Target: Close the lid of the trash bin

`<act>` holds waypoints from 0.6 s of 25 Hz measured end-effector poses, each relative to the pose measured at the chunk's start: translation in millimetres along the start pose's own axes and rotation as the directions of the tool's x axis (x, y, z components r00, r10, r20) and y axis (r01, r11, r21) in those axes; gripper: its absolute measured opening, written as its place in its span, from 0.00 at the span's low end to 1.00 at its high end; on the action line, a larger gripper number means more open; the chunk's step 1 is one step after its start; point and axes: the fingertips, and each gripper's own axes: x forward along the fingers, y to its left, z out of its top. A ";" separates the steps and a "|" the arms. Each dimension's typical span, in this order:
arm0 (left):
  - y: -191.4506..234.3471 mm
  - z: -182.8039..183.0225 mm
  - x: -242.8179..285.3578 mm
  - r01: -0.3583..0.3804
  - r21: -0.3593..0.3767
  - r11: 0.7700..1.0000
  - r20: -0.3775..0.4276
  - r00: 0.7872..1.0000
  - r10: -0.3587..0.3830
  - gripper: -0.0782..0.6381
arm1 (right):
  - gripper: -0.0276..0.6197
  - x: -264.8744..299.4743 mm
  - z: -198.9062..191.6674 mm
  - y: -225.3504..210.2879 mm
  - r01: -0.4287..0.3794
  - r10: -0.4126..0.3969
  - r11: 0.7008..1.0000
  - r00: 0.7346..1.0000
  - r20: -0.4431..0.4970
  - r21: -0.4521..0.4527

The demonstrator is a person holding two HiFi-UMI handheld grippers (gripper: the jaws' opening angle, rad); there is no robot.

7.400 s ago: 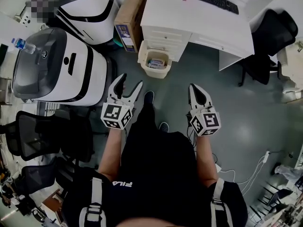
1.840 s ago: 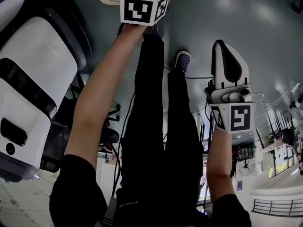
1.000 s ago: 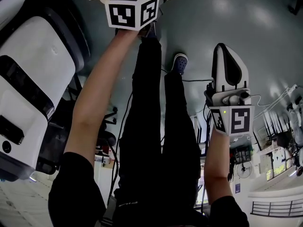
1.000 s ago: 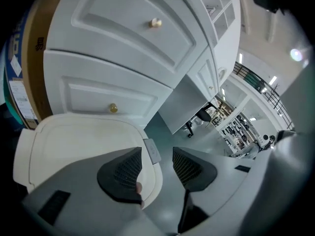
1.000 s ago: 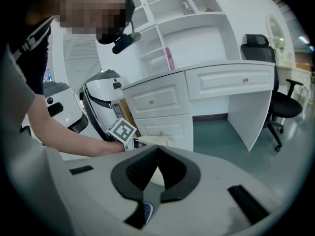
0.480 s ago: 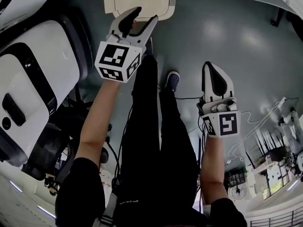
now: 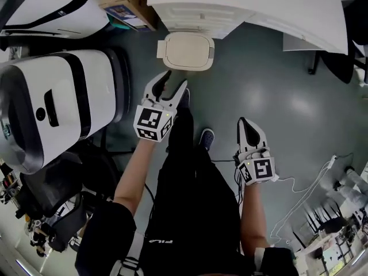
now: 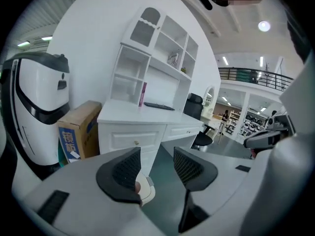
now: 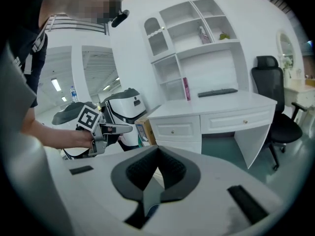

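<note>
The cream trash bin (image 7: 185,50) stands on the floor against the white desk, its lid down flat. My left gripper (image 7: 172,86) hovers open just in front of the bin with nothing between its jaws. A sliver of the bin (image 8: 145,191) shows under the left jaw in the left gripper view, where the left gripper (image 8: 156,154) has a clear gap. My right gripper (image 7: 248,125) is farther back on the right, over bare floor. Its jaws meet tip to tip in the right gripper view (image 9: 157,150), empty. The left gripper (image 9: 117,128) also shows there.
A white desk (image 7: 230,7) with drawers stands behind the bin, with a cardboard box (image 7: 127,4) to its left. A big white and black machine (image 7: 52,102) fills the left side. An office chair (image 7: 345,45) is at the far right. Cables (image 7: 310,188) lie on the floor.
Both grippers have drawn up and back from the bin. The left one has left the lid, and the whole closed bin is now in the head view.
</note>
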 end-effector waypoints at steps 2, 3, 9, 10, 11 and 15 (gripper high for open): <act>-13.5 24.7 -25.6 -0.006 0.014 1.000 0.031 1.000 0.006 0.41 | 0.05 -20.9 19.6 5.2 -0.007 0.007 1.000 1.000 0.027 -0.021; -22.0 36.2 -38.8 -0.006 0.026 1.000 0.042 0.999 0.005 0.41 | 0.05 -32.0 28.8 8.4 -0.009 0.011 1.000 0.999 0.041 -0.030; -74.8 93.9 -118.4 -0.041 0.092 0.995 0.141 0.990 0.028 0.41 | 0.05 -96.0 69.1 26.9 -0.034 0.046 0.995 0.992 0.116 -0.098; -81.8 99.2 -131.6 -0.055 0.092 0.994 0.157 0.987 0.040 0.41 | 0.05 -106.7 73.8 30.0 -0.037 0.052 0.993 0.991 0.125 -0.115; -88.4 103.3 -144.9 -0.068 0.087 0.994 0.171 0.984 0.052 0.41 | 0.05 -117.2 78.5 32.8 -0.041 0.058 0.991 0.989 0.133 -0.130; -114.4 113.8 -198.9 -0.122 0.072 0.990 0.213 0.972 0.104 0.41 | 0.05 -154.4 93.9 41.3 -0.055 0.083 0.984 0.982 0.167 -0.167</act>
